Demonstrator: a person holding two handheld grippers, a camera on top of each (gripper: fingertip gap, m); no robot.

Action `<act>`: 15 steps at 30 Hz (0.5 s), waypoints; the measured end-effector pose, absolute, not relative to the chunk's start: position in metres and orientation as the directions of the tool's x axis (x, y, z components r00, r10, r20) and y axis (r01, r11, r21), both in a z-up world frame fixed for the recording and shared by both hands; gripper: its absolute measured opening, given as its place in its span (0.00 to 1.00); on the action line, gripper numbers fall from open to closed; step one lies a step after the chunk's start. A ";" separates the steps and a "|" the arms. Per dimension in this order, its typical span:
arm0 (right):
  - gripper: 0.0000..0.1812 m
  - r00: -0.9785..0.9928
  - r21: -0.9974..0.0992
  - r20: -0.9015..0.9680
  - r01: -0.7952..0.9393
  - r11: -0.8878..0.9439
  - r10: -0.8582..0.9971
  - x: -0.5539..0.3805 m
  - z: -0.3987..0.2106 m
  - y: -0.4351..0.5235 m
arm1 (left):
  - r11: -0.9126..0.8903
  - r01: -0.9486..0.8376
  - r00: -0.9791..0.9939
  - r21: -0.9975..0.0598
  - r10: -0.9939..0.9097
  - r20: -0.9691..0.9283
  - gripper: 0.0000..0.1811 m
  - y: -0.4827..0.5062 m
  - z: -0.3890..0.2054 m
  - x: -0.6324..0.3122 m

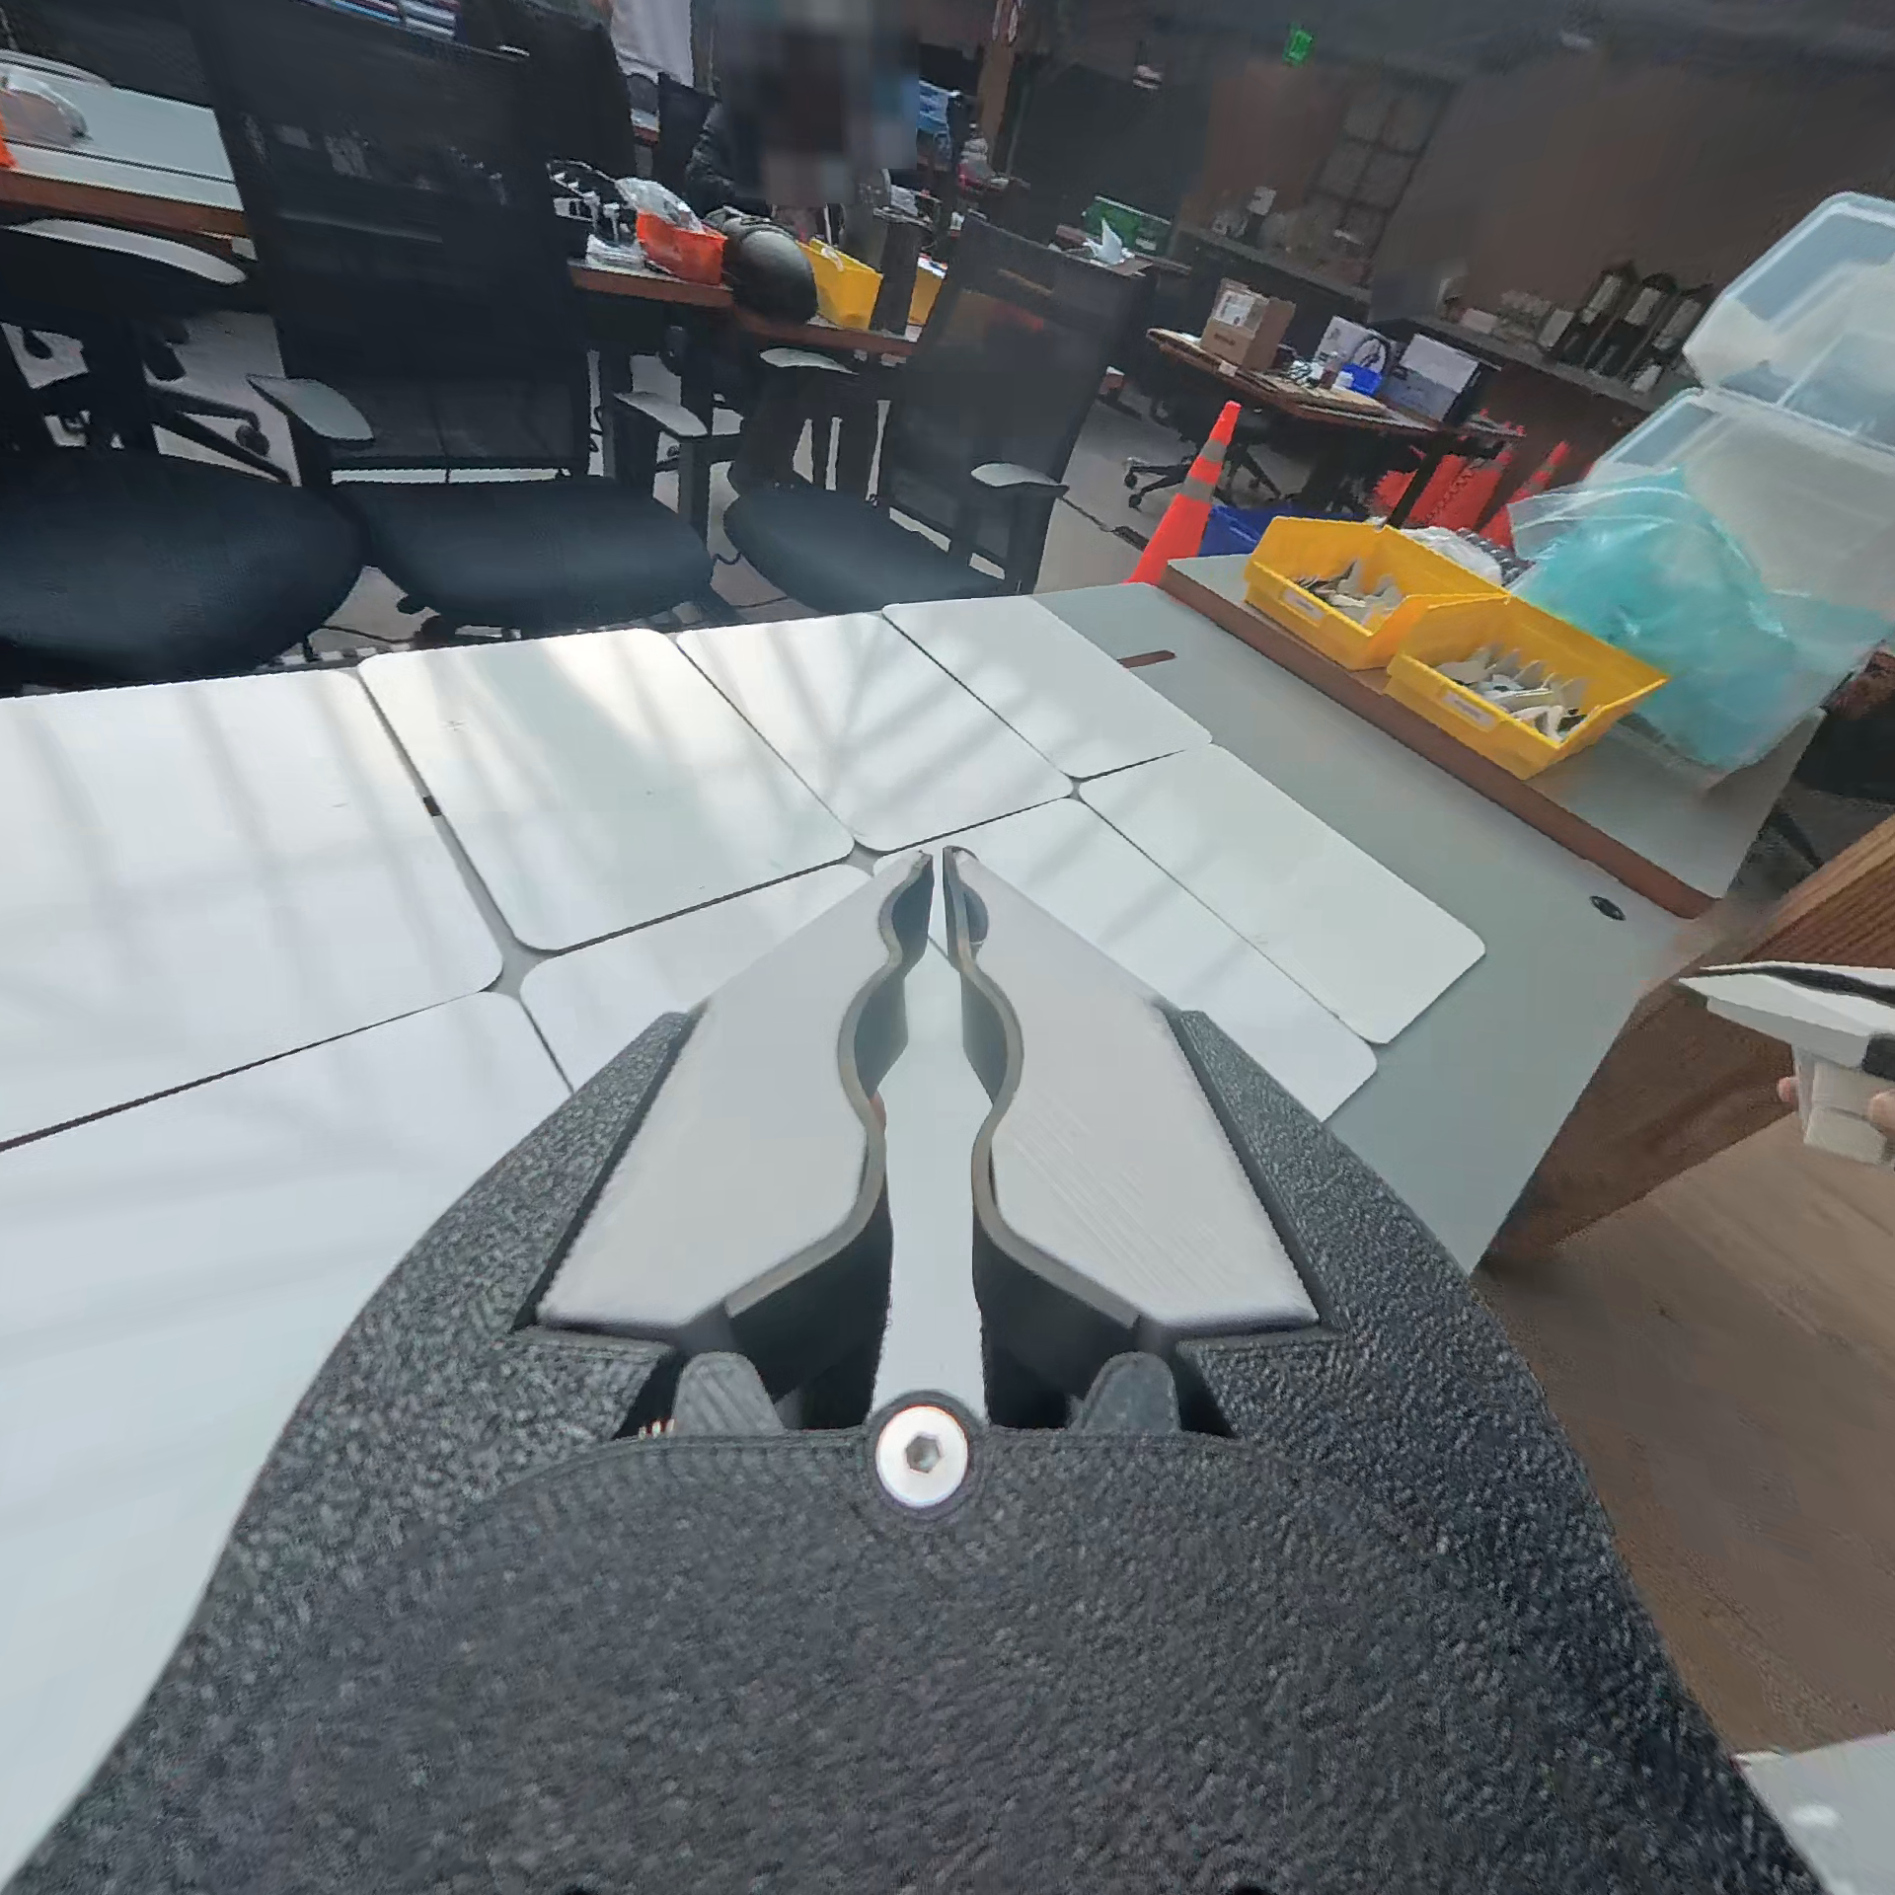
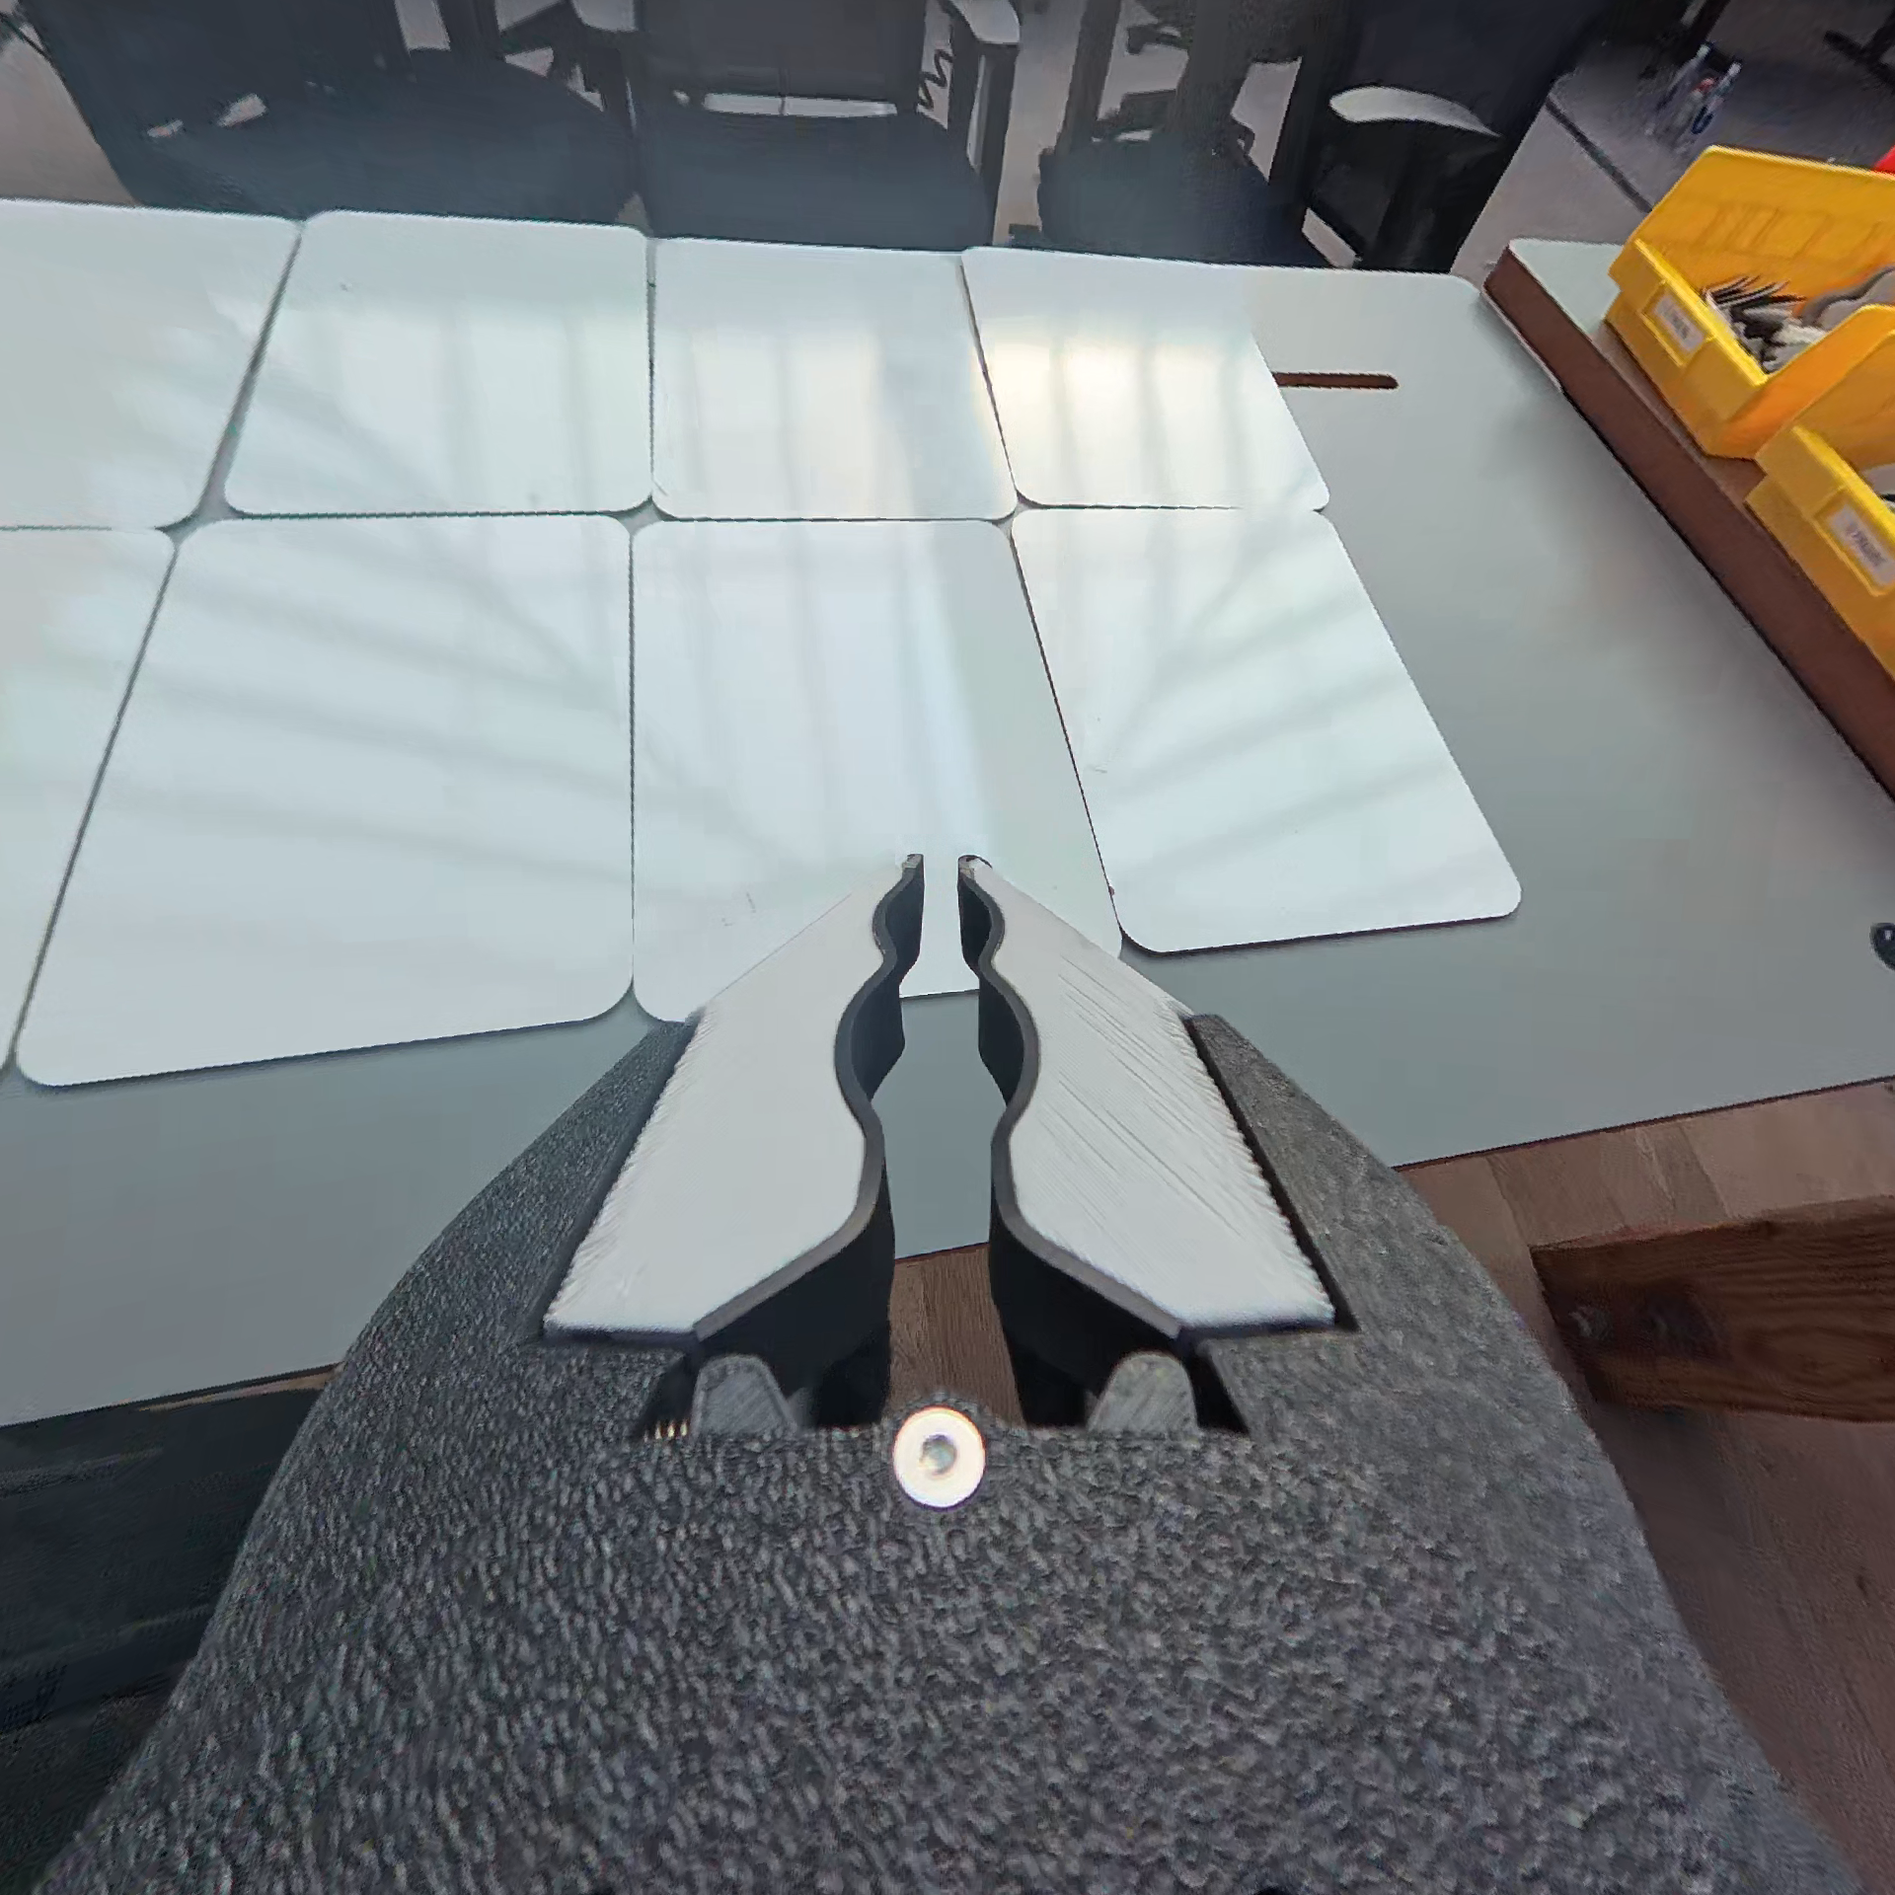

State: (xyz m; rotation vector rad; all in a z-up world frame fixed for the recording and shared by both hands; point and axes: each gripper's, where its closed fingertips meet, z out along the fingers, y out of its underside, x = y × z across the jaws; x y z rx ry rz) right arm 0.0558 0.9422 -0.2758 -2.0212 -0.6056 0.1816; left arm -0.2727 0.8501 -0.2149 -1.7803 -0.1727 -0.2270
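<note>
My left gripper point(image 1: 937, 859) is shut and holds nothing. It hovers above several glossy white rounded boards point(image 1: 605, 779) laid side by side on a grey table point(image 1: 1477, 984). My right gripper point(image 2: 938, 867) is shut and empty, its tips over the near edge of a white board point(image 2: 820, 738) in the front row. The boards lie in two rows. The grey table point(image 2: 1600, 779) shows bare to their right. The right gripper's white fingers point(image 1: 1784, 1000) also show at the right edge of the left wrist view, beyond the table's corner.
Two yellow bins point(image 1: 1456, 636) of small pale parts sit on a wood-edged shelf at the right, also in the right wrist view point(image 2: 1743, 308). A teal bag point(image 1: 1682, 626) and clear plastic tubs point(image 1: 1805, 338) lie behind them. Black office chairs point(image 1: 513, 492) line the far side. An orange cone point(image 1: 1195, 492) stands on the floor.
</note>
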 end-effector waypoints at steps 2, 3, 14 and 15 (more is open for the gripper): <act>0.12 0.881 -0.840 0.104 0.326 -0.433 0.461 0.071 -0.285 0.968 | -0.204 0.245 0.963 -0.948 -0.059 0.261 0.03 0.889 -0.211 -0.254; 0.14 0.888 -0.834 0.093 0.317 -0.452 0.450 0.079 -0.291 0.980 | -0.206 0.234 0.963 -0.950 -0.086 0.255 0.04 0.906 -0.210 -0.245; 0.51 0.764 -0.645 -0.003 0.492 -0.585 0.646 0.146 -0.388 1.091 | -0.320 0.087 0.983 -0.943 -0.128 0.135 0.25 0.973 -0.223 -0.173; 0.53 0.734 -0.616 -0.011 0.529 -0.583 0.679 0.149 -0.401 1.105 | -0.329 0.083 0.988 -0.940 -0.097 0.121 0.25 0.972 -0.226 -0.167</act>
